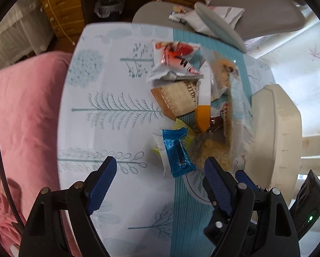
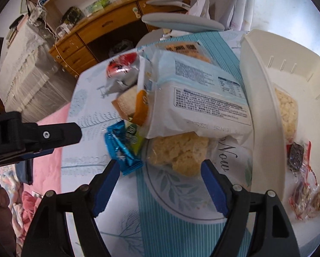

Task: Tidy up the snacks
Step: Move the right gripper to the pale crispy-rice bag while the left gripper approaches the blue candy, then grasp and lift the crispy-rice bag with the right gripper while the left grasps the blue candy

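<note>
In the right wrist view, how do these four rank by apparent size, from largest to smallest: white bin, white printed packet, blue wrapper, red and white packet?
1. white bin
2. white printed packet
3. blue wrapper and red and white packet: they look alike, and the blue one lies nearer the camera, so I leave them unranked.

One shiny blue foil snack wrapper, one cream plastic bin, one red-and-white crinkled snack packet, two clear bags of yellow puffed rice cakes, one inside the bin.

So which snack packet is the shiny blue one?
The small blue foil packet at the near edge of the pile, closest to both grippers. The other wrappers are white, red, orange or clear.
</note>
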The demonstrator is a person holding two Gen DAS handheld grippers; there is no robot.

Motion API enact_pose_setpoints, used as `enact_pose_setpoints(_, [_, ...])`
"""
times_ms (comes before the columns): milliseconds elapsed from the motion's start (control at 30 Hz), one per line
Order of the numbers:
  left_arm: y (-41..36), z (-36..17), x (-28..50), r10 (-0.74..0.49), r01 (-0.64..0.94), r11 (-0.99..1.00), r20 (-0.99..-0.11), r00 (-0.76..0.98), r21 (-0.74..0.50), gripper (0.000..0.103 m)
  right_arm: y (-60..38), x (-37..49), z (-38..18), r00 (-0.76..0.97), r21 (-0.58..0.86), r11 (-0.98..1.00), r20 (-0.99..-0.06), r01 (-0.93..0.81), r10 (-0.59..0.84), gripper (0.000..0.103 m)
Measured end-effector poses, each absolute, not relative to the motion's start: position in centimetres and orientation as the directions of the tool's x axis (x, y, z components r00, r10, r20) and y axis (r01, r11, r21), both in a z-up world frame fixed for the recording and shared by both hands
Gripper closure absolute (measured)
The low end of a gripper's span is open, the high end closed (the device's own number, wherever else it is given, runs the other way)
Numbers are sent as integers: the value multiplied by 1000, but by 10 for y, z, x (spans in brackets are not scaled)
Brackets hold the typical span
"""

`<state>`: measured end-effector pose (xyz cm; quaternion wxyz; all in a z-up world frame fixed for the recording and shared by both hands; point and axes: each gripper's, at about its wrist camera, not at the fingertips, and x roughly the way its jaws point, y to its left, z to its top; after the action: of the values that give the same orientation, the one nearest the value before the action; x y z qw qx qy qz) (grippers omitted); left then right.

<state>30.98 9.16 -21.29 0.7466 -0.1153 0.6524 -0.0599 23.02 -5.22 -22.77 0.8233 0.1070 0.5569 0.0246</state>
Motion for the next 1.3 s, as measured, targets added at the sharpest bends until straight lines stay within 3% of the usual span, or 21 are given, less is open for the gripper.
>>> enact_pose_setpoints(333, [81,-262,328,-278,-151,948,-960,33,-279,21,-46,247,-252,340,91,993,-939,78,59,24])
enact_pose_setpoints(633, [78,-287,333,-314,-192,932,-949,-11,-306,48,-49,255,-263,323,17,998,-946,57,-2,21])
enact_pose_setpoints(800, [67,-294,336,-343,-193,922,-939,-5,-335,68,-52,254,-266,316,31,997,-949,64,9,19])
enact_pose_setpoints(1300, [89,-294,332,-416,-233,879,-908,49,-415,81,-66,254,-276,268,119,990,-959,81,93,22])
